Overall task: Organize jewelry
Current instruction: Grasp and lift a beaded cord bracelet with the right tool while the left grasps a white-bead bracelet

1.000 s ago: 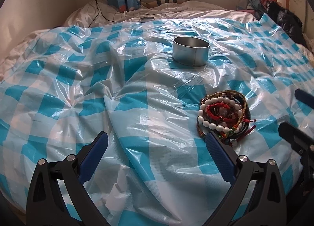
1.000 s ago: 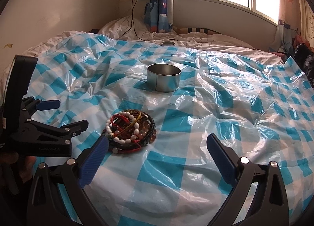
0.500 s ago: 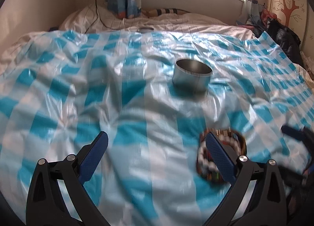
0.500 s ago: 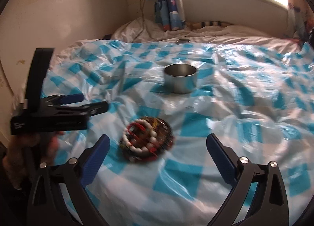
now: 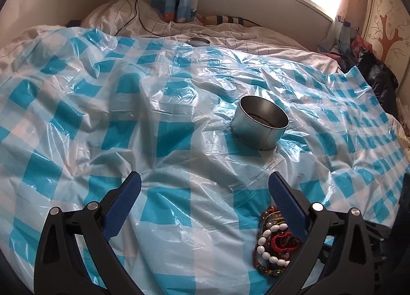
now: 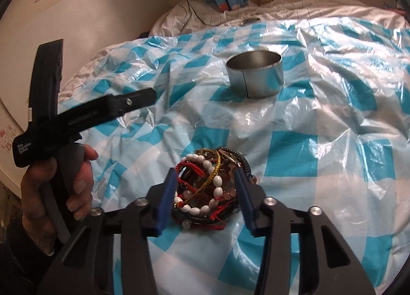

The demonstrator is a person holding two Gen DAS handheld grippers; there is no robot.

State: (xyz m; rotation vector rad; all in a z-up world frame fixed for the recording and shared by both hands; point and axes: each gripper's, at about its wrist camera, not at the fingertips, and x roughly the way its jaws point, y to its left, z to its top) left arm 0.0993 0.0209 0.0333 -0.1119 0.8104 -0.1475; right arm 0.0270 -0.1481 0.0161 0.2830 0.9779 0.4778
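- Two tools work over a bed covered with a blue-and-white checked plastic sheet [image 5: 164,141].
- Right tool [image 6: 206,193]: its blue pads sit either side of the pile of bracelets [image 6: 212,190], and the jaws have just been closing in on it. The pads stand at the pile's edges; whether they press on it yet I cannot tell.
- The pile is a tangle of white bead strands, red cord and dark bands, lying on the sheet nearer the cameras than the round metal tin [image 6: 256,77].
- The tin stands upright and uncovered, well apart from the pile.
- Left tool [image 5: 202,200]: jaws spread wide with nothing between them, over bare sheet. In its own view the pile lies partly behind its right finger.
- A person's hand [image 6: 56,187] grips the left tool's handle, off to the pile's left.
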